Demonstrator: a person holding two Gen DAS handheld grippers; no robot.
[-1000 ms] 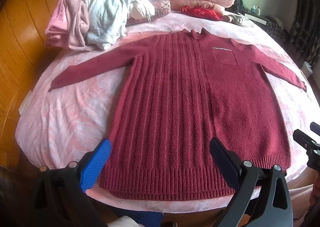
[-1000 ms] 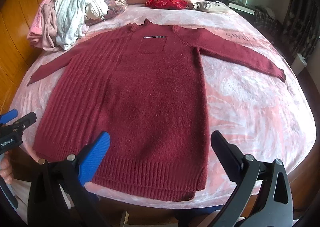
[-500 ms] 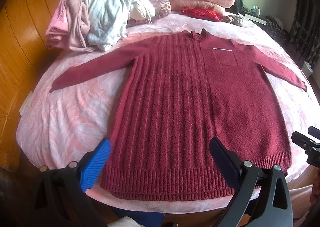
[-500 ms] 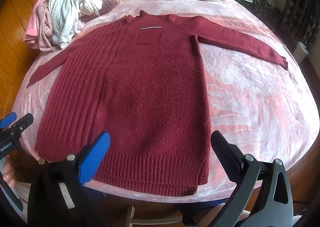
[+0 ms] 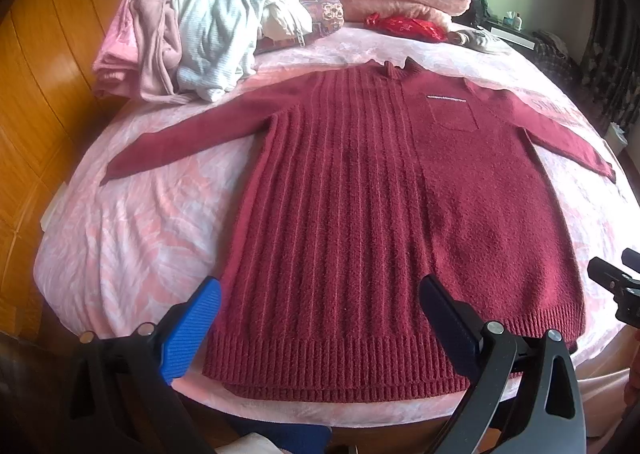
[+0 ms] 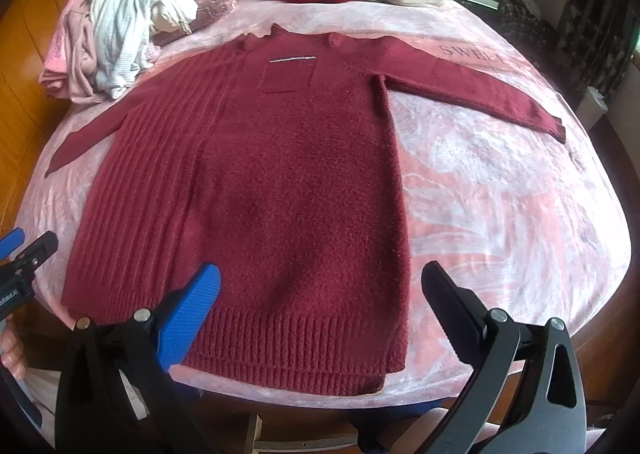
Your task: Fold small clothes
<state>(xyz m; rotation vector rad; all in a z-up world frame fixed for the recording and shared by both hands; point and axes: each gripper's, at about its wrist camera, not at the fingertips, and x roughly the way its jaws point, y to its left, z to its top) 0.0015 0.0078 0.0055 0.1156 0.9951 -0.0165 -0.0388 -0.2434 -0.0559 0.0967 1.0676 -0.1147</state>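
Sweater (image 5: 384, 222) lies flat, hem nearest me, collar toward frame top; my left gripper (image 5: 320, 318) and right gripper (image 6: 320, 306) hover spread apart over the hem.

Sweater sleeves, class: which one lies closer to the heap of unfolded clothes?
The sleeve beside the ribbed half of the sweater; its shoulder nearly reaches the heap. The other sleeve stretches away over bare bedspread.

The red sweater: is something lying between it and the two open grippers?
Nothing visible does. The red sweater lies flat on the pink bedspread, its hem nearest both grippers. The left gripper and right gripper hover open above it; the clothes pile sits far behind.
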